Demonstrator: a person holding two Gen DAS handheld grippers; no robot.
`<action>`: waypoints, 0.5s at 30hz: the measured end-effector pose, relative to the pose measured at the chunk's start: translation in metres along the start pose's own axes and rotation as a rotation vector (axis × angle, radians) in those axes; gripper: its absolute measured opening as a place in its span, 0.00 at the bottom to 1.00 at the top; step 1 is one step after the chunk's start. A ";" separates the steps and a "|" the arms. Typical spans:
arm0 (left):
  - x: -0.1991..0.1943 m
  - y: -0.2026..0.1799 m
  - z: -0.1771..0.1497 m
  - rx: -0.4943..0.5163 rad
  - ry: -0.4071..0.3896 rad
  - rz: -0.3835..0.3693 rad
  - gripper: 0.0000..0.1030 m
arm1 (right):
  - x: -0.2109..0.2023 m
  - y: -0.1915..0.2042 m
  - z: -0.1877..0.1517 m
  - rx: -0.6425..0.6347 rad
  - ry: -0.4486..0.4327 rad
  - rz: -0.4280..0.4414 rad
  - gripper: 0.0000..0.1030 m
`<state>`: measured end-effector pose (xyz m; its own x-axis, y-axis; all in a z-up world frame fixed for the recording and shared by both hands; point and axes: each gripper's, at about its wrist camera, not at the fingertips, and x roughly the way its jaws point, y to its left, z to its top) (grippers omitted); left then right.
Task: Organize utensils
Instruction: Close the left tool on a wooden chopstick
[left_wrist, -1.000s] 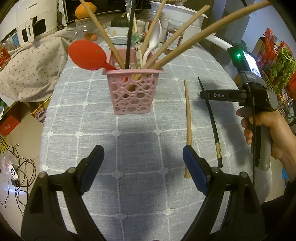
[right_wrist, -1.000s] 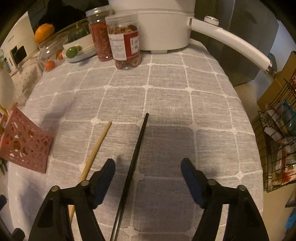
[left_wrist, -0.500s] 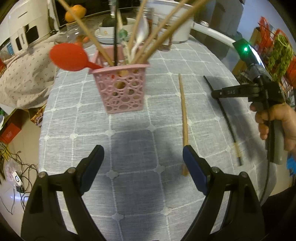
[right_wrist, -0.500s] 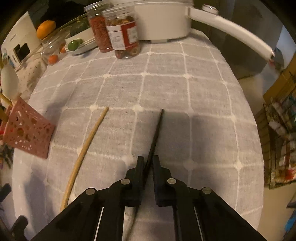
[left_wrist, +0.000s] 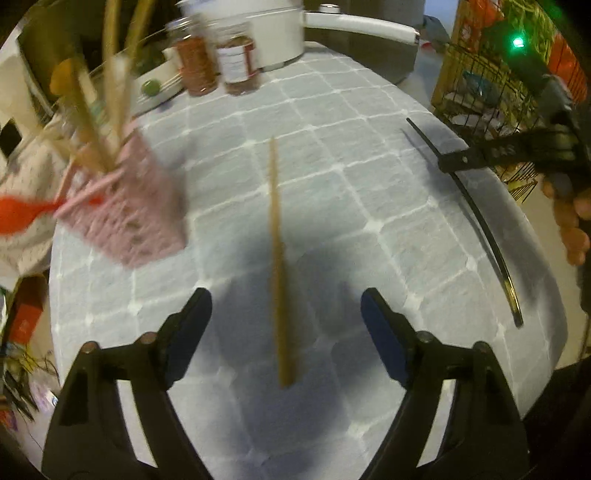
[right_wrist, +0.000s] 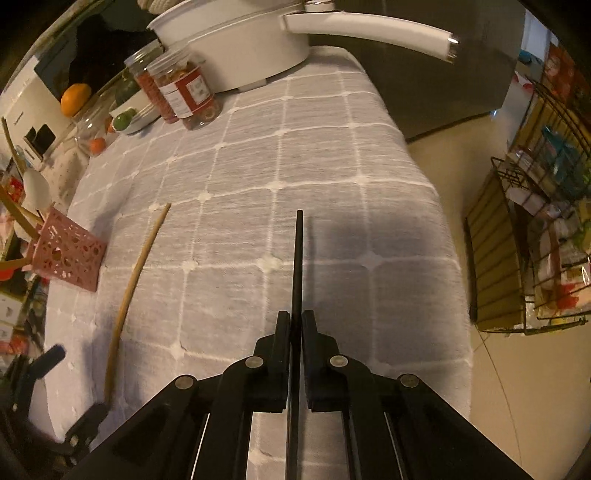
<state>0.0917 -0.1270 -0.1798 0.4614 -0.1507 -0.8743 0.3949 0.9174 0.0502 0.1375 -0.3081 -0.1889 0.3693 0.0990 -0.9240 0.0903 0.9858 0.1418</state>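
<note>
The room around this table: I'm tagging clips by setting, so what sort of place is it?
Most likely a home kitchen or dining corner. A white pot with a long handle and jars of food stand on a checked tablecloth, fruit sits nearby, and a wire rack holds packaged groceries.

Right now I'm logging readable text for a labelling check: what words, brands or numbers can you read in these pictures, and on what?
None can be read.
Red-labelled jar: white panel with print, too small.
Second jar: no legible label.
White appliance: dark mark on its front, too blurred.
Right tool: any marking is blurred out.
</note>
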 end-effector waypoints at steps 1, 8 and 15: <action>0.004 -0.003 0.007 -0.001 0.002 -0.001 0.73 | -0.003 -0.004 -0.002 0.000 -0.001 0.005 0.06; 0.040 -0.007 0.062 -0.108 0.038 0.003 0.56 | -0.013 -0.024 -0.009 0.034 0.001 0.055 0.06; 0.063 0.001 0.096 -0.144 0.053 0.109 0.47 | -0.021 -0.031 -0.007 0.050 -0.014 0.089 0.06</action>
<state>0.1975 -0.1712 -0.1884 0.4515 -0.0316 -0.8917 0.2252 0.9710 0.0796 0.1202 -0.3397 -0.1767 0.3906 0.1833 -0.9021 0.1031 0.9651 0.2408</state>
